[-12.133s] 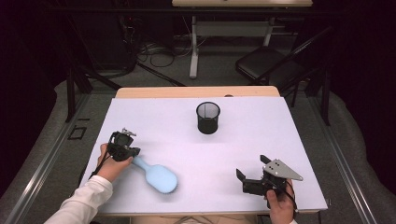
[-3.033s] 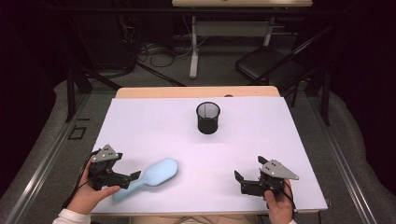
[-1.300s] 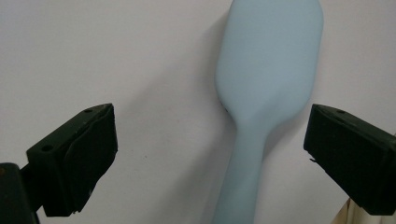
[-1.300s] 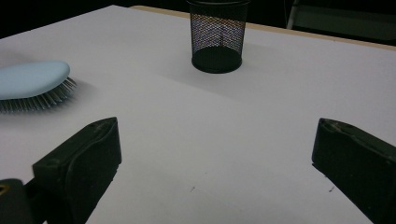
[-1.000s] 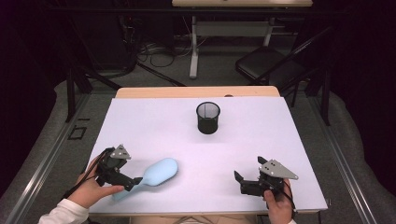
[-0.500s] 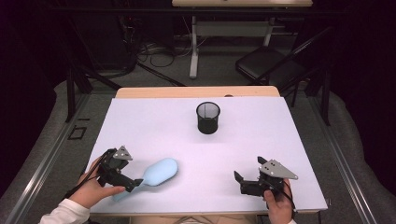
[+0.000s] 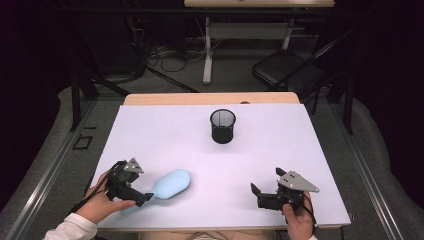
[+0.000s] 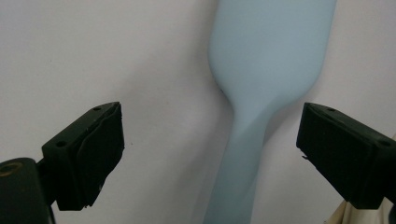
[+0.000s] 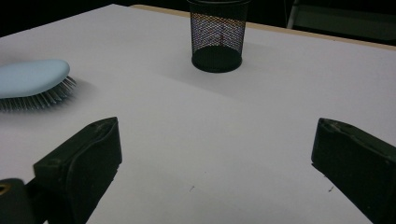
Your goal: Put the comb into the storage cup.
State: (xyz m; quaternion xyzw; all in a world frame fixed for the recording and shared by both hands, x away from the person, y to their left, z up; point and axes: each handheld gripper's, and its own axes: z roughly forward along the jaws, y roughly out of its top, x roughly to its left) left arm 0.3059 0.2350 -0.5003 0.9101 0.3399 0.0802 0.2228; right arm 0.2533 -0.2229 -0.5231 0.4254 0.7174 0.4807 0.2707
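White table [image 7: 280, 150], smooth blue bristled hairbrush [image 7: 170, 183], round black mesh cup [image 7: 222, 126]

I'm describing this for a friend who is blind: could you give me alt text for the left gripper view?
A pale blue plastic hairbrush lies bristles-down on a white table, its narrow handle running between the two wide-open black jaws of the left gripper. The jaws stand on either side of the handle, neither touching it.
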